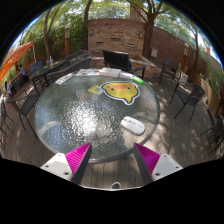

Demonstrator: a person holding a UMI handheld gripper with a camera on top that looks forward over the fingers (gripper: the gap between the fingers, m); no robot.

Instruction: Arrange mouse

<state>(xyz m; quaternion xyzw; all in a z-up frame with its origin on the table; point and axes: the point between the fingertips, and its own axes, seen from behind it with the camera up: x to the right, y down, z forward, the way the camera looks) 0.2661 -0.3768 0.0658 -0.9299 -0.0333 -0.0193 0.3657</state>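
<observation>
While the gripper (113, 160) hangs wide open and holding nothing, the mouse (133, 125) sits on the glass table (70, 115) just ahead of the fingers — looks like the approach step. Next move: drop toward it, toward the yellow mat (121, 92) later maybe.

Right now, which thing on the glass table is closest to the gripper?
The white mouse, near the table's front edge, just ahead of the open gripper. The yellow mouse pad lies farther back, toward the table's middle.
</observation>
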